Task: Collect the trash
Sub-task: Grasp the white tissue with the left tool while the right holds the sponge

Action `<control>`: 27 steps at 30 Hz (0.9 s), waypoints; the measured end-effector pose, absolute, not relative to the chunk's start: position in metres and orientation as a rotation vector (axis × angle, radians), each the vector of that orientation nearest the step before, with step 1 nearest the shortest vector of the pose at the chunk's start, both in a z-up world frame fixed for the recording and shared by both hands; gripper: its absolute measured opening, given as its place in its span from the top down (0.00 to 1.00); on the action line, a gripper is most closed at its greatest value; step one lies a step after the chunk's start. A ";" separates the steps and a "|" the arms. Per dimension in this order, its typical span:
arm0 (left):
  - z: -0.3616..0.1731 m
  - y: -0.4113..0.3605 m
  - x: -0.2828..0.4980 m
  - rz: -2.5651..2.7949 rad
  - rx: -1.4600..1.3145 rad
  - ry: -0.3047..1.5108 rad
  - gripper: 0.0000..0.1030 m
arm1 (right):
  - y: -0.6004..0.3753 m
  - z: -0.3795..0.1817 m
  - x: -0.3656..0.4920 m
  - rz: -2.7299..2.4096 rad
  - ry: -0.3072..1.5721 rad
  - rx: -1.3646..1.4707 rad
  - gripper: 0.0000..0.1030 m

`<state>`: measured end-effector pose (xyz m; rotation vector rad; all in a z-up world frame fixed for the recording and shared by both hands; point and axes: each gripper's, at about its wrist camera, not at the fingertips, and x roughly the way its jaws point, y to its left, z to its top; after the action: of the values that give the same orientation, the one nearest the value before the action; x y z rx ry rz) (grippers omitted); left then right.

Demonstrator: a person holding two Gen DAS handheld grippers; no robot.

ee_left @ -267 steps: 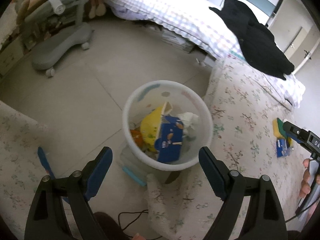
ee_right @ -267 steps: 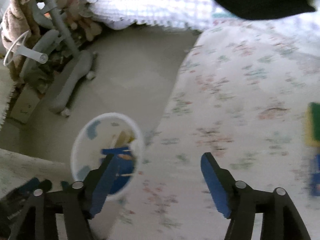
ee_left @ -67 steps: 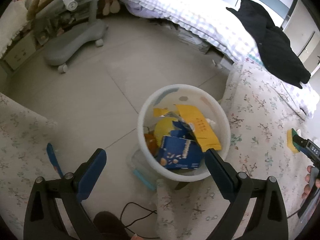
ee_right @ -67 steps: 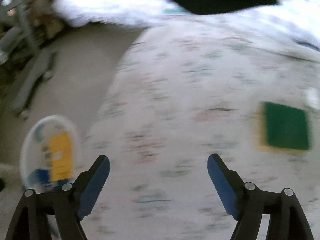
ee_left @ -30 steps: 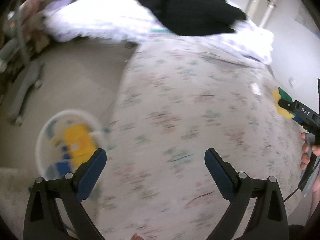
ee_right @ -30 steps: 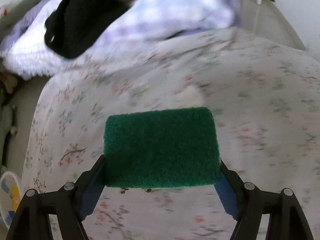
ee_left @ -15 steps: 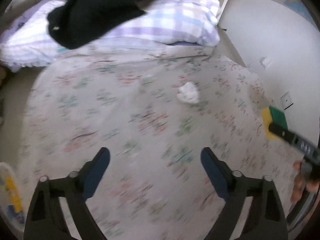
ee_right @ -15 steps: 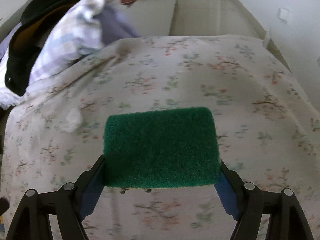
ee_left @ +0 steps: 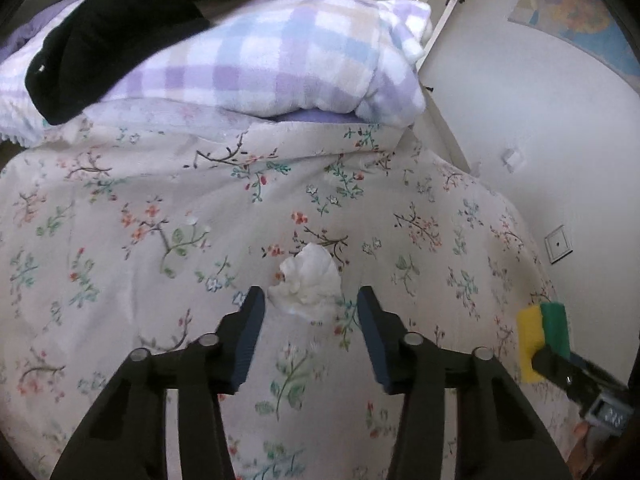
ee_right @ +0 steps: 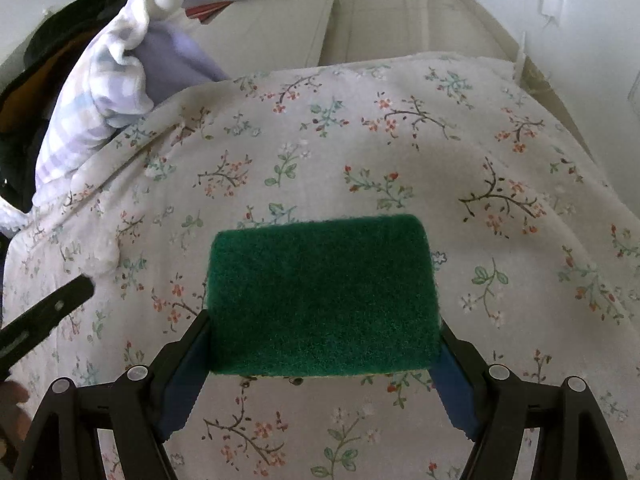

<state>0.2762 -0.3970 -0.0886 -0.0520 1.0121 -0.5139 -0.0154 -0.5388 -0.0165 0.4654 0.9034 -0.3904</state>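
A crumpled white tissue (ee_left: 306,282) lies on the floral bedspread (ee_left: 160,240). My left gripper (ee_left: 310,308) is open, its two blue-padded fingers on either side of the tissue's near edge, just short of it. My right gripper (ee_right: 320,344) is shut on a green and yellow sponge (ee_right: 322,294), held above the bedspread. The sponge also shows in the left wrist view (ee_left: 544,340) at the far right. The tissue shows faintly in the right wrist view (ee_right: 105,255) at the left.
A checked purple and white blanket (ee_left: 280,60) and a black garment (ee_left: 112,28) lie piled at the back of the bed. A white wall with a socket (ee_left: 558,245) runs along the right. The left gripper's arm (ee_right: 40,320) enters the right wrist view at the left.
My left gripper has swung from the trash bin across the bed to the tissue and narrowed around it. My right gripper took hold of the sponge and lifted it.
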 end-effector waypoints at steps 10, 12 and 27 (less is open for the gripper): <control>-0.087 -0.388 0.271 -0.524 -0.025 1.017 0.93 | -0.540 -0.018 -0.013 -0.385 0.905 0.476 0.19; -0.082 -0.380 0.265 -0.527 -0.026 1.013 0.94 | -0.537 -0.015 -0.013 -0.382 0.901 0.468 0.19; -0.018 -0.254 0.195 -0.459 -0.040 0.953 0.94 | -0.479 0.015 -0.010 -0.304 0.886 0.380 0.19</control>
<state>0.1953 -0.2539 -0.0179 -0.0401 0.9528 -0.4592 -0.0097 -0.4786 0.0148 0.3797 0.8859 -0.3035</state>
